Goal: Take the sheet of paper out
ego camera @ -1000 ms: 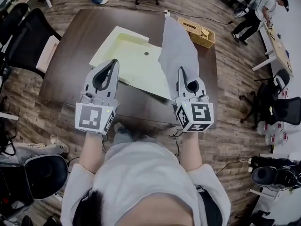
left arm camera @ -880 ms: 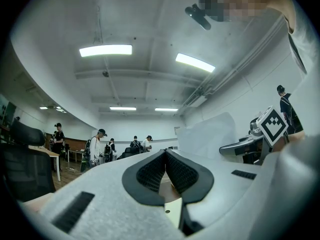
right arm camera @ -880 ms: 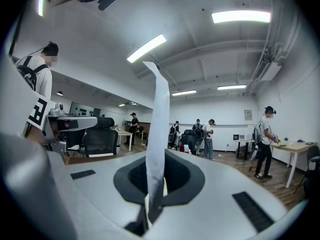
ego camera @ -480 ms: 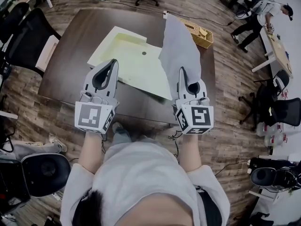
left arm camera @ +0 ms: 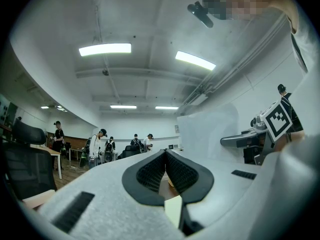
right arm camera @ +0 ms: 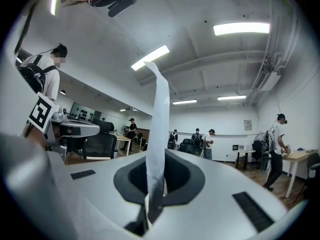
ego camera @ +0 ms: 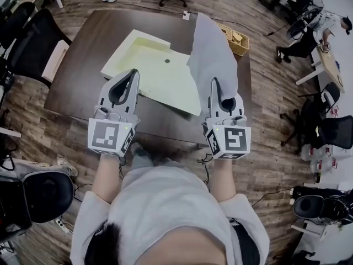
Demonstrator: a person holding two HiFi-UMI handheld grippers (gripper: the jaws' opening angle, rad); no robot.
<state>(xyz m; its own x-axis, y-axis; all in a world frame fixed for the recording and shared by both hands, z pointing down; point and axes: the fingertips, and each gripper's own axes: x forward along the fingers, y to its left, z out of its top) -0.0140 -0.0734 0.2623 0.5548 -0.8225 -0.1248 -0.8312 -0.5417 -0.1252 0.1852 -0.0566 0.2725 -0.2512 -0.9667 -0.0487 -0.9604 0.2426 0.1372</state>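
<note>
Blocking part of the basket (ego camera: 238,41) beyond the folder (ego camera: 146,70), the sheet of paper (ego camera: 212,48) stands pinched in the right gripper (ego camera: 214,83); basket contents unclear. Left gripper (ego camera: 134,72) closed, empty.

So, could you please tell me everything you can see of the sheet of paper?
A thin, plain whitish sheet, held upright and slightly curled above the brown table. The right gripper is shut on its lower edge; nothing else visibly touches it. In the right gripper view it shows edge-on, rising from between the jaws.
</note>
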